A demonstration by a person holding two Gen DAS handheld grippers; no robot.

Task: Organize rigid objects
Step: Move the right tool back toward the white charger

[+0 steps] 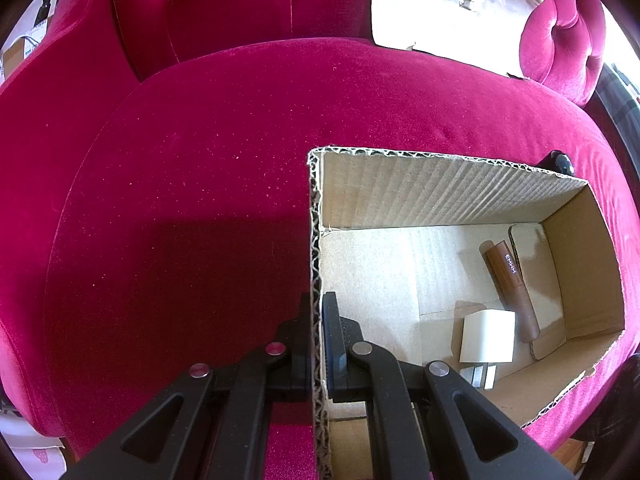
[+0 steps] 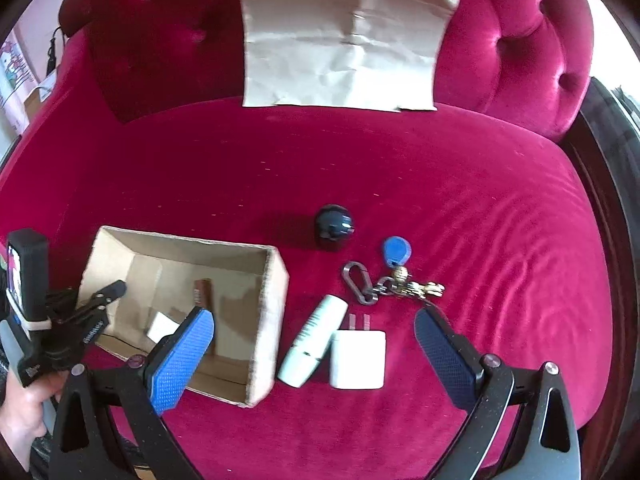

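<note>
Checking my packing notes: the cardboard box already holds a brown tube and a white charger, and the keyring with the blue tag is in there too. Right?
Not quite. The box holds the brown tube and a white charger, but the keyring with the blue tag lies outside on the red cushion, right of the box, as the right wrist view shows.

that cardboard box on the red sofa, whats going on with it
A person is sorting small items into the cardboard box. The left gripper is clamped on the box's wall, steadying it. Inside lie a brown tube and a white charger. The right gripper hangs open above a white tube and a second charger; a keychain and dark ball wait nearby.
</note>
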